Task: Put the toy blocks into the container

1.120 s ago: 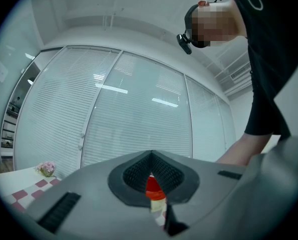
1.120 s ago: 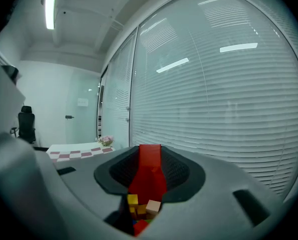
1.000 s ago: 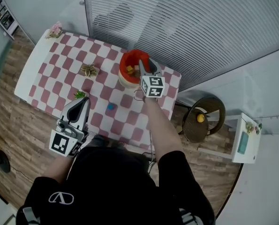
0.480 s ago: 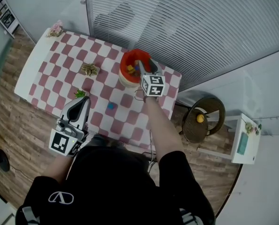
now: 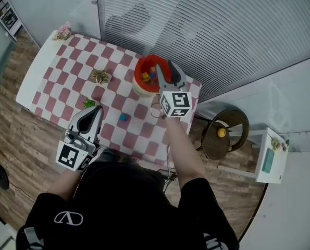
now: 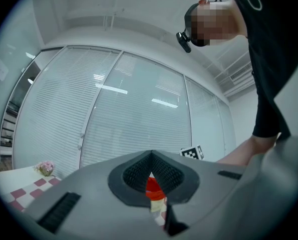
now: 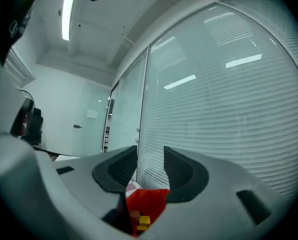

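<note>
A red container [image 5: 146, 71] on a cream base stands at the far side of the checkered table [image 5: 66, 69], with several blocks inside; a yellow block [image 7: 144, 219] shows in the right gripper view. One blue block [image 5: 123, 117] lies on the cloth near the front. My right gripper [image 5: 165, 71] hovers above the container's right rim. Its jaws stand apart with nothing between them and have just been closing a little. My left gripper [image 5: 95, 112] rests over the table's near edge, left of the blue block. Its jaws are shut and hold nothing. The container [image 6: 154, 186] shows beyond its tips.
A small green item [image 5: 88, 103] and a tan ornament [image 5: 99, 77] lie on the cloth, with pink flowers [image 5: 63, 32] at the far left corner. Window blinds run behind the table. A round stool [image 5: 225, 132] carrying a yellow object stands to the right.
The right gripper has lifted up out of the red container and drawn slightly back to the right. The left gripper has stayed where it was.
</note>
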The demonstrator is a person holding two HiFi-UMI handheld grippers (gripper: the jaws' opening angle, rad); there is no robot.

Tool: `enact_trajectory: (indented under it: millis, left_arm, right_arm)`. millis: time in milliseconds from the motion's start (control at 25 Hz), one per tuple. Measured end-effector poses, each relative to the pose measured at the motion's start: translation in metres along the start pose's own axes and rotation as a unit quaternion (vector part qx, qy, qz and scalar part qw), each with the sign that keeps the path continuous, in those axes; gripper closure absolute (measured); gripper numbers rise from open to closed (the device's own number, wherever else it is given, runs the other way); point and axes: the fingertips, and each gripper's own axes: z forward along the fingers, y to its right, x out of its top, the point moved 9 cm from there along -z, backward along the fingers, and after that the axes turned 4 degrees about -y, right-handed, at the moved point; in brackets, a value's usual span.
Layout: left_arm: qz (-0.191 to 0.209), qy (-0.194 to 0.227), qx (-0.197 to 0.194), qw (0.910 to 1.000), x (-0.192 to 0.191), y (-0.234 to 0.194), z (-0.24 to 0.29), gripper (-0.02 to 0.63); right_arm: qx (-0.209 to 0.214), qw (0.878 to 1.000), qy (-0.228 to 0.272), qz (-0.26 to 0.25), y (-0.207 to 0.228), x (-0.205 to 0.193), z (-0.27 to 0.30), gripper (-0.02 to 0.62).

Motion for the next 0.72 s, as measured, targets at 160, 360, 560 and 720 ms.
enact_trajectory:
  millis: [160,360,560,720]
  left_arm:
    - [-0.001,-0.002,-0.004,1.0000,-0.002,0.000,-0.001,0.601]
    - [0.000,-0.005,-0.007,1.0000,-0.004,-0.001,-0.003,0.601]
    - [0.006,0.017,-0.003,0.9998,0.007,0.001,0.001,0.601]
    - [0.000,-0.004,-0.015,0.9999,-0.005,0.003,-0.003,0.601]
  right_arm:
    - [0.023,0.998,0.046,-0.019,-0.025,0.031,-0.029,0.433]
    - [0.055,0.995,0.077,-0.019,-0.055,0.054,-0.070,0.431]
    - [0.068,0.993,0.099,-0.019,-0.081,0.061,-0.111,0.436]
    - [0.081,0.992,0.098,-0.018,-0.100,0.052,-0.134,0.437]
